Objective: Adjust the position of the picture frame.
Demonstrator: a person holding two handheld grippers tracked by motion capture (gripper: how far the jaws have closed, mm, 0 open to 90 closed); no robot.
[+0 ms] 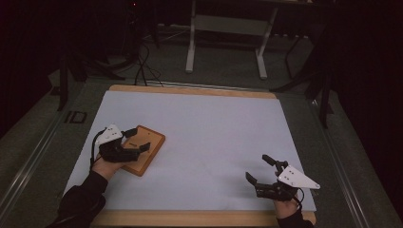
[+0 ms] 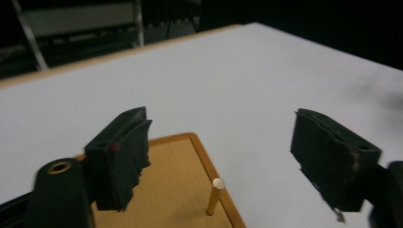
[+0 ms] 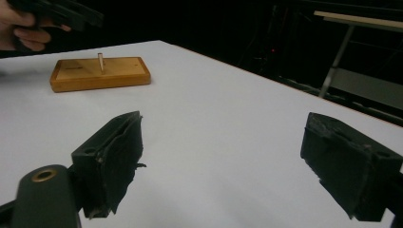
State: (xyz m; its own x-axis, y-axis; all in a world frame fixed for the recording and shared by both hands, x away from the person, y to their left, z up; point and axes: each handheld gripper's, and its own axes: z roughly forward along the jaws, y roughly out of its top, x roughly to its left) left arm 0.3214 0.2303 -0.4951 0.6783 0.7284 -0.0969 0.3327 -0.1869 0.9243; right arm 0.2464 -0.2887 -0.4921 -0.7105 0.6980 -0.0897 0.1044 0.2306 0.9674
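Note:
A flat wooden block [image 1: 155,139] lies on the left part of the white table top [image 1: 209,128], with a thin brass pin [image 2: 215,195] standing upright in it. My left gripper [image 1: 138,139] hovers over the block with its jaws apart. In the left gripper view the pin rises in the gap between the jaws of the left gripper [image 2: 233,166], touching neither pad. My right gripper [image 1: 258,167] rests near the table's front right, open and with nothing in it. From the right gripper [image 3: 223,161] the block [image 3: 100,73] and its pin [image 3: 100,61] show far off.
The white sheet lies on a wooden table with a bare strip at its front edge [image 1: 199,217]. A metal stand [image 1: 228,33] and cables [image 1: 142,66] sit on the dark floor beyond the table's far edge.

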